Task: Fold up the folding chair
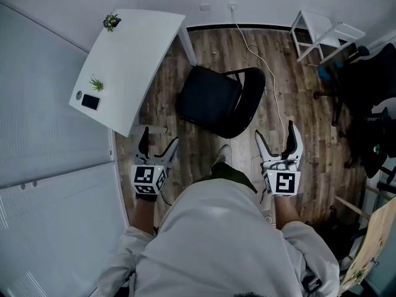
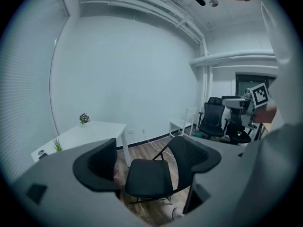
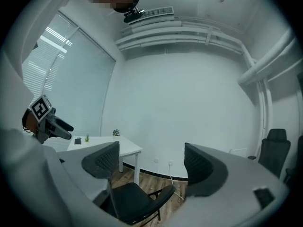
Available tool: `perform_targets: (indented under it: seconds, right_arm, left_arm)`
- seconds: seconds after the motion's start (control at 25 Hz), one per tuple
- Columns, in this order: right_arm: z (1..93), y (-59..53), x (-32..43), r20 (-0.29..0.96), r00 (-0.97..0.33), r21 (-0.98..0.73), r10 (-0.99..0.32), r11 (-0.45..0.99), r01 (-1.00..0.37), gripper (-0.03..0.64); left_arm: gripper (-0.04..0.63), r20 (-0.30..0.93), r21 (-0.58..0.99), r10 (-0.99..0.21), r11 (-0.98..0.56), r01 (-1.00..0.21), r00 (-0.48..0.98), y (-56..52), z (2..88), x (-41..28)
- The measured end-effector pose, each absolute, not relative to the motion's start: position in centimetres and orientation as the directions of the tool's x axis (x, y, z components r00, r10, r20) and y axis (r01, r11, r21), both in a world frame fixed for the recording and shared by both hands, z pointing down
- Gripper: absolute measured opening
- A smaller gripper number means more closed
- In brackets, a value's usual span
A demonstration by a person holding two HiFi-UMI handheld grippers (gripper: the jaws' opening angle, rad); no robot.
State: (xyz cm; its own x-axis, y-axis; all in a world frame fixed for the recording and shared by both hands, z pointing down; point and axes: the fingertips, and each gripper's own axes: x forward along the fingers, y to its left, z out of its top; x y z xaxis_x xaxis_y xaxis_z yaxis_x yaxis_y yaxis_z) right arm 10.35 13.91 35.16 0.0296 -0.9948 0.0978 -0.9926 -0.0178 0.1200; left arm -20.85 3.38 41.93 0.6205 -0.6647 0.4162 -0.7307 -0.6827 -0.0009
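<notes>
Since neither gripper holds anything, the step in hand is probably the reach toward the chair (image 1: pixel 213 101), and it should be planned before either arm moves. The left gripper (image 1: pixel 159 140) and right gripper (image 1: pixel 275 135) are both held close to the person's body, each with its jaws wide apart and nothing between them.

To do it well, each gripper should probably take a different part: one on the front edge of the seat (image 1: pixel 207 101) to lift it, the other on the top of the backrest (image 1: pixel 250 98) to steady the frame as it closes. The jaws should close only once an edge sits deep between them, and should keep out of the hinge where seat and frame will meet.

The chair stands unfolded on the floor (image 1: pixel 204 153), ahead of both pairs of jaws and well apart from them. It lies between the two grippers' lines of reach. From the left jaws it sits ahead and slightly to the right, framed in their gap. From the right jaws it sits ahead, lower and to the left, though that view is too dim to tell the seat edge from the back.

Beyond the left jaws a table (image 1: pixel 133 60) stands just beside the chair, so a fold should swing away from it. Farther off, a cable (image 1: pixel 260 60) runs along the floor past the backrest.
</notes>
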Motion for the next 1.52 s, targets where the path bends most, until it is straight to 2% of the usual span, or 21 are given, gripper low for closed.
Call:
perform_targets:
  seconds: [0.52, 0.76, 0.96, 1.2, 1.52]
  right_arm:
    - [37.7, 7.0, 15.4, 0.188, 0.133, 0.056, -0.973, -0.125, -0.991, 0.430]
    - [39.1, 4.4, 16.3, 0.251, 0.244, 0.030, -0.937, -0.245, -0.969, 0.428]
    - [42.2, 2.7, 17.0, 0.350, 0.306, -0.014, -0.885, -0.332, -0.943, 0.428]
    - [47.4, -0.1, 19.1, 0.459, 0.322, -0.058, -0.828, -0.390, -0.919, 0.428]
    - [55.5, -3.2, 22.8, 0.606, 0.268, -0.095, -0.749, -0.403, -0.910, 0.426]
  left_arm:
    - [0.443, 0.561, 0.065, -0.470, -0.796, -0.602, 0.682, -5.1, 49.1, -14.5]
    - [0.443, 0.620, 0.142, -0.309, -0.860, -0.490, 0.721, -9.4, 54.1, -12.8]
    - [0.443, 0.682, 0.207, -0.172, -0.887, -0.413, 0.711, -12.3, 59.2, -12.4]
    - [0.443, 0.744, 0.269, -0.080, -0.873, -0.406, 0.664, -16.0, 66.9, -13.0]
    - [0.443, 0.811, 0.326, 0.008, -0.837, -0.440, 0.585, -18.7, 78.2, -13.3]
